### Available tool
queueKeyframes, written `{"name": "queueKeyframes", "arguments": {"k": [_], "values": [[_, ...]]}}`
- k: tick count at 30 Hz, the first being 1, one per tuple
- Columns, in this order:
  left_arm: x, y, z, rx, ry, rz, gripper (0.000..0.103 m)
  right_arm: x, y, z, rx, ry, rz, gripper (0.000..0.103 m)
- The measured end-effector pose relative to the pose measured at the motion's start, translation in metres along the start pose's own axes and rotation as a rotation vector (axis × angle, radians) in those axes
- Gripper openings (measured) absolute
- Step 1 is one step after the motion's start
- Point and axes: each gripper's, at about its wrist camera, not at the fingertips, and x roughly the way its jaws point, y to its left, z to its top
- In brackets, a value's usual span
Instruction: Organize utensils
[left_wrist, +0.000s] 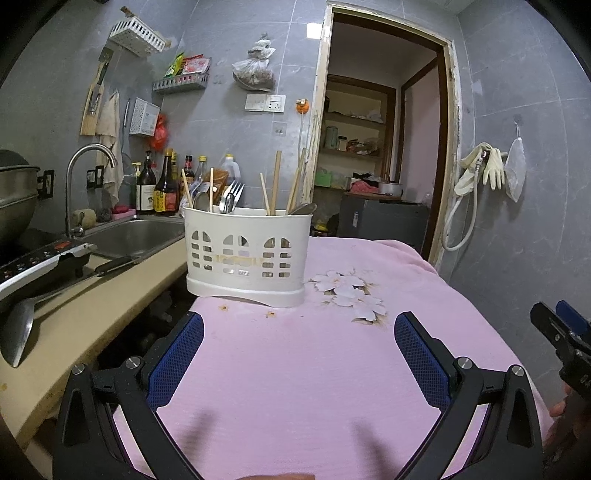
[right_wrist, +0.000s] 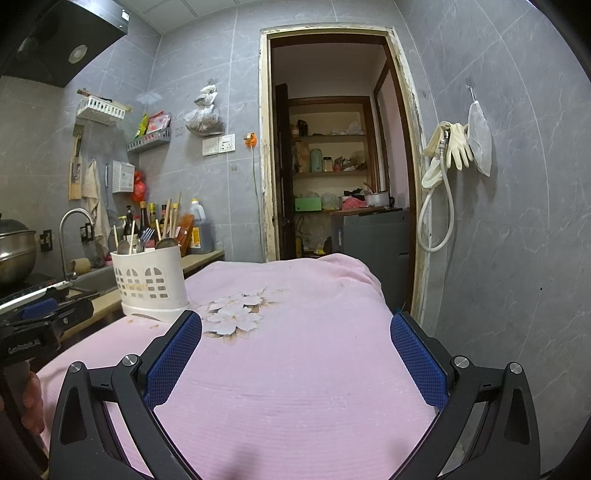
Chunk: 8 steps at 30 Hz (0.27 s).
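Utensil caddy (left_wrist: 246, 254) at the pink-clothed worktop's (left_wrist: 295, 369) far left corner.
Both hand-held grippers, left (left_wrist: 299, 354) and right (right_wrist: 295, 354), gape empty; only the left view shows the ladle (left_wrist: 18, 332).

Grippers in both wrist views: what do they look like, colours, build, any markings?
Both are alike: the left gripper and right gripper have matte black angular linkage arms with silver round bolts at the pivots. Their fingers carry blue pads with a fine mesh texture. The left gripper's body bears small white lettering, unreadable here. No cables or sleeves show.
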Motion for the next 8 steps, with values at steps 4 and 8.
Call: {"name": "queueKeyframes", "arguments": {"k": [4,8], "values": [[0.0003,0.0008,-0.0015,-0.003,0.002,0.002,0.101,-0.0011,0.0023,-0.0016,0.001,0.003,0.002,0.103],[0.0009,0.0014,-0.0023,-0.002,0.008,0.002,0.101,-0.0015,0.0047,-0.0031,-0.003,0.006,0.002,0.103]]}}
